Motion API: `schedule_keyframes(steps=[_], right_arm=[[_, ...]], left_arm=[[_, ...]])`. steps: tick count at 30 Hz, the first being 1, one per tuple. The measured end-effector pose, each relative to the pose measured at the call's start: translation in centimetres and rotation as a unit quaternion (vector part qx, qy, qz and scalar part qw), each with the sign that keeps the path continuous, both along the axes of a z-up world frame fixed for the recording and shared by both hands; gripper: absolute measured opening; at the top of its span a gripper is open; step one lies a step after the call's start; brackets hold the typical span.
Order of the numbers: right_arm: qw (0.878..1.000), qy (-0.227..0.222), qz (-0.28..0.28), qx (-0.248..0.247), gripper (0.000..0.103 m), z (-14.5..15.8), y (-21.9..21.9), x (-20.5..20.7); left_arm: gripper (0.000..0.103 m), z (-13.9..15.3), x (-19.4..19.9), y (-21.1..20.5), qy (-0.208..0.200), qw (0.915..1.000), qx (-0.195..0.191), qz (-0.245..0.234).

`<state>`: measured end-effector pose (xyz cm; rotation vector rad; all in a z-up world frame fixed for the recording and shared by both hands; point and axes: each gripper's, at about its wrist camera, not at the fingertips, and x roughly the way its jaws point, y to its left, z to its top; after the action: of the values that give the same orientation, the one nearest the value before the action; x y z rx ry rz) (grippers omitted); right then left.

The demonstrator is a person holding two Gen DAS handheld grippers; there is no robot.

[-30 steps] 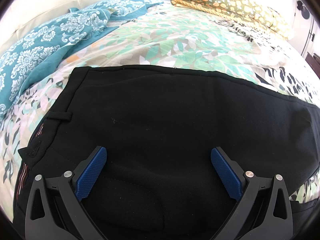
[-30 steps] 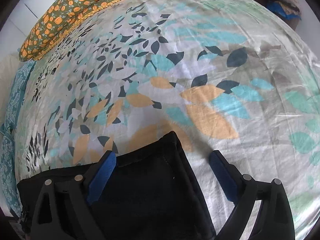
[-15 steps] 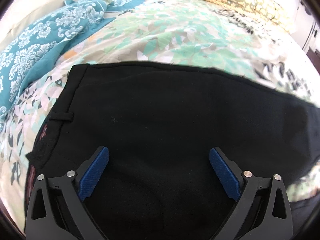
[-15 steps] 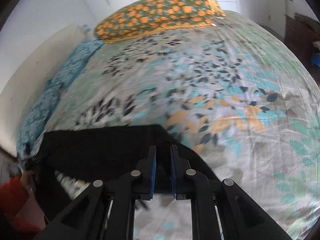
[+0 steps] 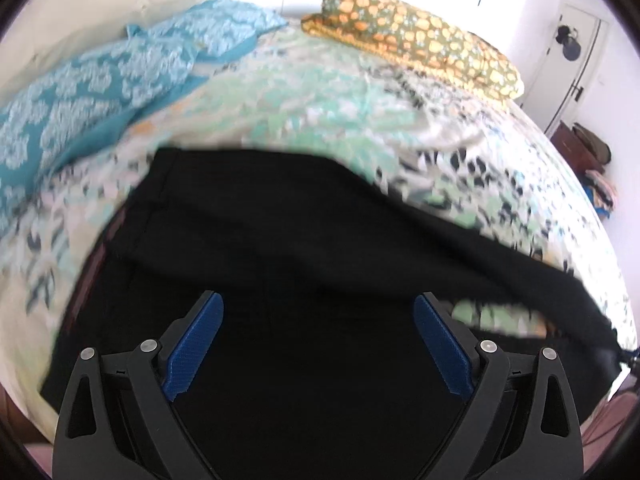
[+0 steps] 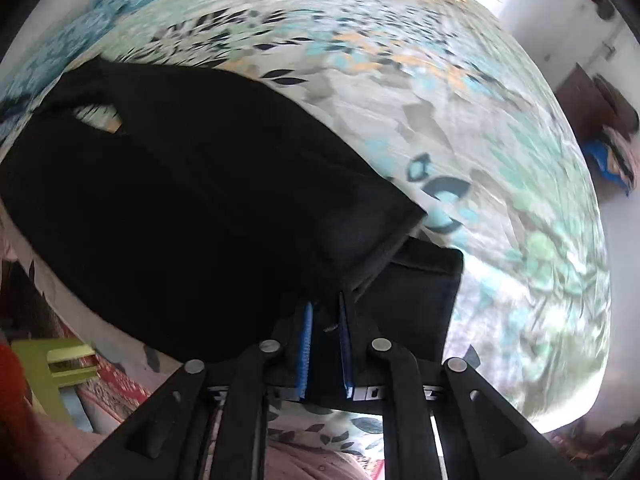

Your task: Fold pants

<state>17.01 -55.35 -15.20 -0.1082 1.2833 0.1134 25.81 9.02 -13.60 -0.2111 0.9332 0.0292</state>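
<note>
A bedspread (image 5: 360, 112) printed with green, teal, orange and black leaves is spread across the bed. At its far edge an olive pillow (image 5: 416, 40) patterned with orange fruit is laid, and to the left of that pillow a teal cloth with a white floral print (image 5: 92, 92) is bunched against the pale wall. Beyond the bedspread's right edge a white door (image 5: 576, 60) is seen. Below the bedspread's near edge, a yellow-green stool (image 6: 52, 368) is set on a red patterned rug (image 6: 108, 392).
</note>
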Motion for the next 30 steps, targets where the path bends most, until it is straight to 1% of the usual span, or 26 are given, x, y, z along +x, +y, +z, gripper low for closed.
schedule_keyframes(steps=[1, 2, 4, 5, 6, 7, 8, 9, 10, 11, 12, 13, 14, 15, 16, 19, 21, 23, 24, 25, 26, 27, 28, 29, 30], right_arm=[[1.0, -0.006, -0.021, -0.008, 0.062, 0.3, -0.5, 0.1], [0.999, -0.022, -0.032, -0.009, 0.065, 1.1, -0.7, 0.0], [0.997, -0.054, -0.054, 0.002, 0.066, 3.0, -1.1, -0.3], [0.995, -0.068, -0.077, 0.01, 0.067, 3.9, -1.4, -0.5], [0.991, -0.08, -0.103, 0.028, 0.069, 4.6, -1.7, -0.9], [0.985, -0.091, -0.134, 0.063, 0.072, 5.3, -2.0, -1.2], [0.974, -0.099, -0.169, 0.115, 0.074, 5.8, -2.2, -1.7], [0.957, -0.102, -0.203, 0.179, 0.076, 5.7, -2.5, -2.0], [0.936, -0.1, -0.231, 0.245, 0.078, 5.3, -2.6, -2.3], [0.911, -0.093, -0.255, 0.311, 0.079, 4.6, -2.0, -2.1], [0.886, -0.081, -0.274, 0.364, 0.079, 3.5, -1.5, -2.2], [0.867, -0.064, -0.291, 0.4, 0.079, 2.3, -0.7, -2.2], [0.855, -0.046, -0.305, 0.418, 0.079, 1.4, 0.2, -2.0], [0.847, -0.028, -0.317, 0.425, 0.079, 0.2, 0.8, -1.9], [0.843, -0.016, -0.331, 0.423, 0.079, -0.9, 1.2, -1.7], [0.831, -0.004, -0.386, 0.401, 0.079, -3.3, 0.6, -1.7], [0.818, -0.022, -0.419, 0.393, 0.079, -4.0, -0.2, -2.1], [0.811, -0.057, -0.438, 0.383, 0.079, -3.9, -1.0, -2.6], [0.809, -0.07, -0.444, 0.379, 0.078, -4.0, -1.3, -2.2], [0.807, -0.077, -0.449, 0.376, 0.077, -4.3, -1.5, -2.1], [0.808, -0.079, -0.452, 0.369, 0.073, -4.4, -1.5, -1.9], [0.814, -0.078, -0.451, 0.356, 0.059, -4.5, -1.4, -1.6], [0.823, -0.075, -0.451, 0.337, 0.038, -4.5, -1.4, -1.1], [0.829, -0.077, -0.452, 0.321, 0.027, -4.5, -1.4, -1.0], [0.83, -0.082, -0.453, 0.314, 0.015, -4.6, -1.5, -1.0]], left_arm=[[0.097, -0.6, -0.4, 0.0, 0.004, 1.0, -0.006, 0.004], [0.097, -1.3, -1.0, 0.2, 0.006, 0.9998, -0.015, 0.01], [0.097, -2.4, -2.1, 0.7, 0.006, 0.9994, -0.026, 0.022], [0.097, -2.8, -2.5, 0.9, 0.006, 0.9992, -0.03, 0.026], [0.097, -3.3, -2.9, 1.2, 0.008, 0.999, -0.032, 0.03], [0.097, -3.6, -3.3, 1.3, 0.01, 0.9989, -0.032, 0.033], [0.097, -4.0, -3.3, 1.4, 0.015, 0.9988, -0.028, 0.036], [0.097, -4.1, -3.2, 1.5, 0.015, 0.9989, -0.025, 0.038], [0.097, -4.1, -3.0, 1.6, 0.013, 0.9989, -0.022, 0.039], [0.097, -4.0, -2.9, 1.6, 0.006, 0.999, -0.02, 0.04], [0.097, -3.9, -2.9, 1.6, 0.001, 0.999, -0.019, 0.041], [0.097, -4.0, -2.8, 1.6, -0.004, 0.999, -0.015, 0.043], [0.097, -4.0, -2.8, 1.6, -0.004, 0.999, -0.012, 0.043], [0.097, -4.2, -2.7, 1.5, -0.003, 0.9991, -0.007, 0.042], [0.097, -4.3, -2.6, 1.5, -0.001, 0.9992, -0.003, 0.04], [0.097, -4.7, -2.5, 1.3, 0.004, 0.9991, 0.011, 0.04], [0.097, -4.9, -2.6, 1.4, 0.005, 0.9991, 0.012, 0.041], [0.097, -5.1, -2.6, 1.3, 0.007, 0.9991, 0.011, 0.041], [0.097, -5.2, -2.6, 1.3, 0.009, 0.9991, 0.012, 0.04], [0.097, -5.5, -2.5, 1.1, 0.013, 0.9991, 0.015, 0.037], [0.097, -5.7, -2.4, 1.0, 0.017, 0.9991, 0.018, 0.035], [0.097, -6.1, -2.2, 0.8, 0.026, 0.9989, 0.023, 0.031], [0.097, -6.6, -2.1, 0.6, 0.035, 0.9986, 0.028, 0.028], [0.097, -7.0, -2.0, 0.3, 0.044, 0.998, 0.038, 0.025], [0.099, -7.3, -2.0, 0.0, 0.047, 0.9975, 0.049, 0.021]])
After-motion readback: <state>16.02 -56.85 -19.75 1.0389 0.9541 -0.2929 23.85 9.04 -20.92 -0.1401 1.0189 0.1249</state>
